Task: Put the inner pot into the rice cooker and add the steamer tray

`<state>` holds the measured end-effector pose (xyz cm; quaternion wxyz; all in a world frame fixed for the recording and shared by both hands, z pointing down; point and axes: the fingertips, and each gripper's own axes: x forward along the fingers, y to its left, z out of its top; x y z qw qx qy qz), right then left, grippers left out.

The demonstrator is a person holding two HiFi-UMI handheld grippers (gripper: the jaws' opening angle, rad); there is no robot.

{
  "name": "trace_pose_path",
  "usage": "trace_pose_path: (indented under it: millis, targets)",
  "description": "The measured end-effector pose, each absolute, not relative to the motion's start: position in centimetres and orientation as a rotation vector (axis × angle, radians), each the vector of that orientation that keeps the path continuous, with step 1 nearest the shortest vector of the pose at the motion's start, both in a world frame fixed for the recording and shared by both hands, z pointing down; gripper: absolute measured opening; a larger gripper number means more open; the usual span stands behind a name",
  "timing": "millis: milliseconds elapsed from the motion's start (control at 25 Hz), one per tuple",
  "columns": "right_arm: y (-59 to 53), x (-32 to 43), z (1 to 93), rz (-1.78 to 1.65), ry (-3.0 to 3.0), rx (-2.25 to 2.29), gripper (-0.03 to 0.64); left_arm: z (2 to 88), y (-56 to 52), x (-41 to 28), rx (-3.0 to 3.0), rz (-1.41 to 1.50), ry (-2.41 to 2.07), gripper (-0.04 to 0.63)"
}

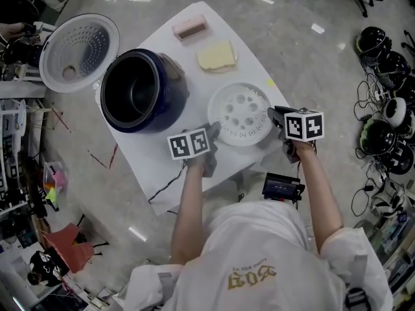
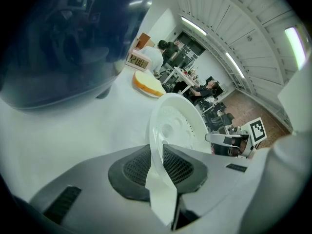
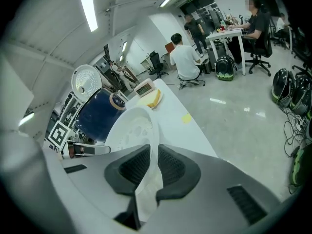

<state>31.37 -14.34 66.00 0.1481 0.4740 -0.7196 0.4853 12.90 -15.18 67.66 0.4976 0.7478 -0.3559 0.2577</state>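
Holding tray (image 1: 241, 112) by opposite rims with left hand-held gripper (image 1: 211, 133) and right hand-held gripper (image 1: 275, 116), pads (image 2: 136, 167) hiding both pinched edges.

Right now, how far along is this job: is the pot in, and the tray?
Done: the rice cooker stands with its lid open, and a dark inner pot appears to be seated inside.
In hand: the left gripper and the right gripper are each shut on opposite rims of the white steamer tray, beside the cooker.
Left: carrying the tray over and setting it into the pot.
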Motion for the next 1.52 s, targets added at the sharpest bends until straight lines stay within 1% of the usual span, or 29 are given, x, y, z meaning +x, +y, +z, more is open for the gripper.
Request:
trace_pose_path:
  millis: [640,840,1000,1320,1520]
  targets:
    - [-17.0,29.3,58.3,1.385,-2.249,1.371,0.048,60.5,-16.8,10.7,1.896,0.475,-0.889,0.092]
    - [-18.4,29.4,55.3,1.378,-2.336,1.363,0.048,57.0,-18.2,10.6,1.89,0.299,-0.868,0.091]
    - [-20.4,28.2,51.9,1.36,-2.429,1.359,0.048,54.3,-20.0,9.3,1.918,0.226,-0.876,0.089]
    - [-23.0,26.7,48.9,1.311,-2.497,1.332,0.047,51.4,-21.3,7.8,1.943,0.211,-0.881,0.094]
    - [-23.9,25.9,47.3,1.271,-2.541,1.31,0.046,49.7,-21.5,7.0,1.947,0.151,-0.883,0.094]
